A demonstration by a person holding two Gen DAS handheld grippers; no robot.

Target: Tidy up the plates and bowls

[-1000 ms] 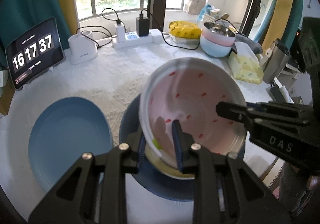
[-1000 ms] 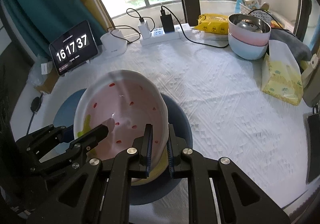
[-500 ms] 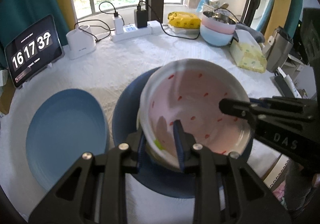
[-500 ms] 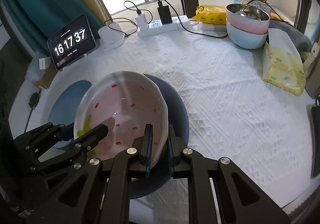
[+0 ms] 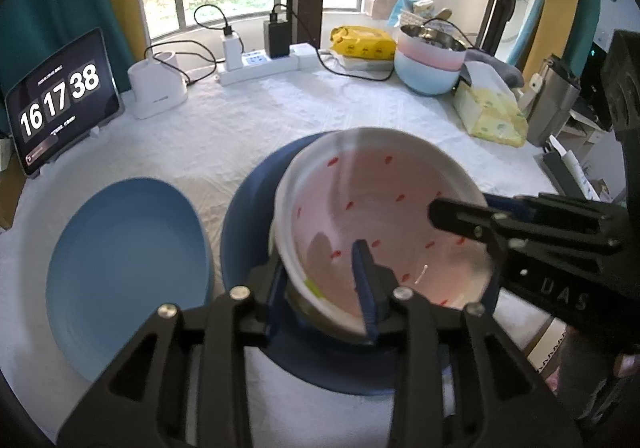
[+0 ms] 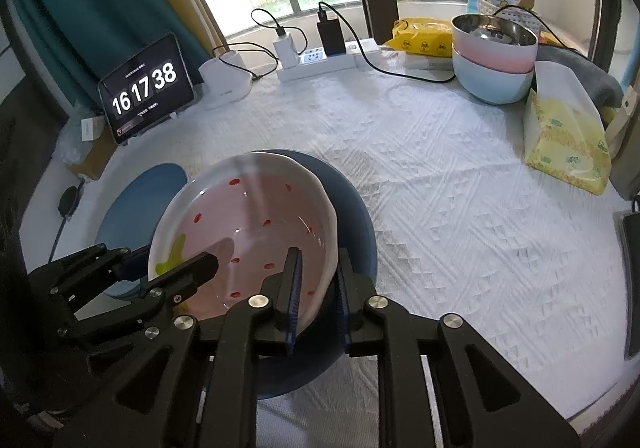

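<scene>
On the white tablecloth [image 6: 440,184] we find the pink strawberry bowl [image 5: 384,216] sitting tilted over the dark blue plate [image 5: 248,232], with the light blue plate [image 5: 128,268] just beside it. Our left gripper [image 5: 320,280] straddles the bowl's near rim, one finger inside and one outside, its jaws opening and the pads now clear of the wall. Our right gripper [image 6: 318,288] straddles the opposite rim likewise, its jaws also opening, a gap showing on both sides of the bowl wall.
</scene>
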